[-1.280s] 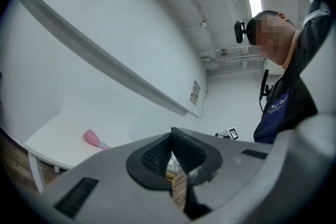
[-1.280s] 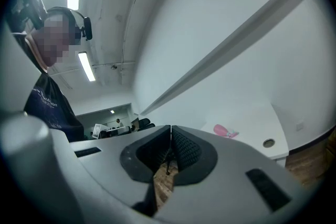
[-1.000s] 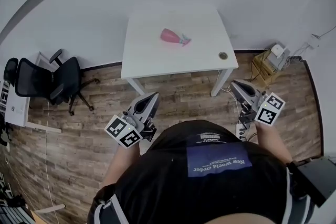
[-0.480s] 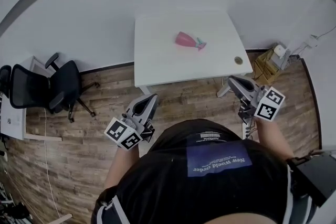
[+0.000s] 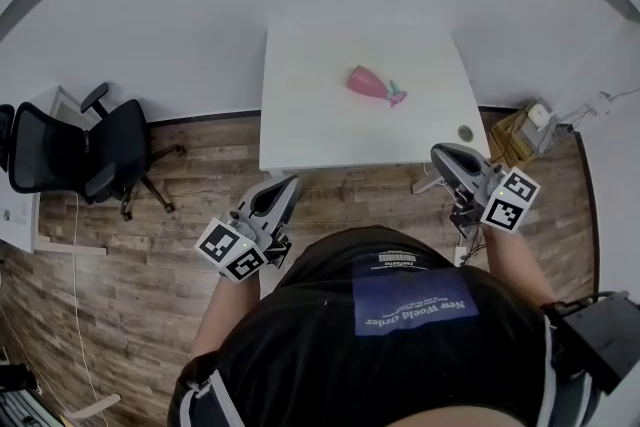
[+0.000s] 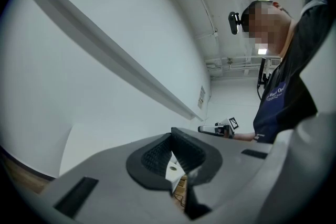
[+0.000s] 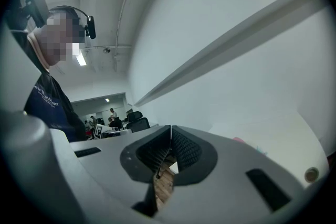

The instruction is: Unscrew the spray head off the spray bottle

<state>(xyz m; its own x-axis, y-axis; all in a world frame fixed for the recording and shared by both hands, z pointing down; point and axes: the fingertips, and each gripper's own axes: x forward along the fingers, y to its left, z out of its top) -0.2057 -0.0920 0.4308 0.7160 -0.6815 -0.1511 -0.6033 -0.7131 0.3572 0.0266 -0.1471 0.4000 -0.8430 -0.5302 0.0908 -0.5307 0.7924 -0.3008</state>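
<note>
Ahead in the head view, a white square-topped surface (image 5: 330,130) stands on a wood-plank floor (image 5: 180,245) against a pale wall (image 5: 200,15). A pink plastic spray bottle (image 5: 366,82) lies on its side near the middle of the surface. Its blue-green spray head (image 5: 397,97) is attached and points toward the right front corner, where a small round brownish disc (image 5: 465,132) sits near the edge. A black wheeled office chair (image 5: 100,155) stands at the left, well apart from the surface. The left gripper (image 5: 290,182) and the right gripper (image 5: 438,152) are both held over the floor, short of the surface's near edge. Neither touches the bottle.

The left gripper view shows its jaws pressed together with nothing between them. Beyond them lies the pale flat top of the surface. Off to the side is the right gripper, held out level from the person's dark shirt (image 6: 286,97).

The right gripper view shows its jaws meeting tip to tip as well — empty. Past them a sliver of the pink bottle shows on the surface, with the disc at the far right. Floor planks are visible low down through the gap behind the jaws.
</note>
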